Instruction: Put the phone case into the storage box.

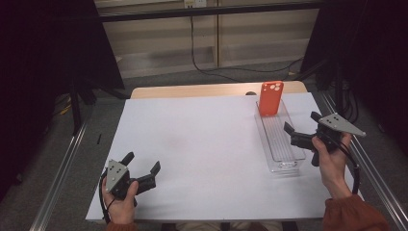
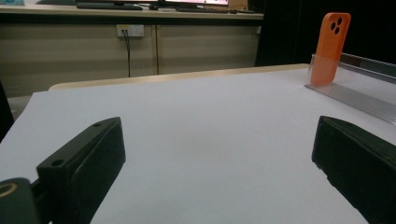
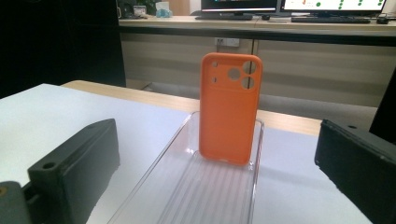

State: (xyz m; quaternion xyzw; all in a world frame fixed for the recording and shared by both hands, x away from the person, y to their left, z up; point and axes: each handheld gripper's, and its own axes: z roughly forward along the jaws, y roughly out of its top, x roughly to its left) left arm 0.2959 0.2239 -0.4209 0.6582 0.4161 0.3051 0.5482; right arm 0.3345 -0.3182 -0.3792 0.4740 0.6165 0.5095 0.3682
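From the high view, I see my left gripper (image 1: 143,169) near the tabletop's (image 1: 202,154) near-left edge, jaws apart, wide bare white surface ahead. My right gripper (image 1: 300,129) hangs jaws apart over the clear tray (image 1: 284,156) at right; the orange phone case (image 1: 271,98) stands upright at its far end.

Left gripper view: case (image 2: 329,49) far right, wall sockets (image 2: 130,31) beyond.

Right gripper view: case (image 3: 230,108) dead ahead, monitors (image 3: 289,5) behind.

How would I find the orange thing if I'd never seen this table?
Look at the big white table, then its far right side, where a long clear plastic tray lies. At the tray's far end an orange phone case stands upright, camera holes at the top. It is the only brightly coloured thing there.
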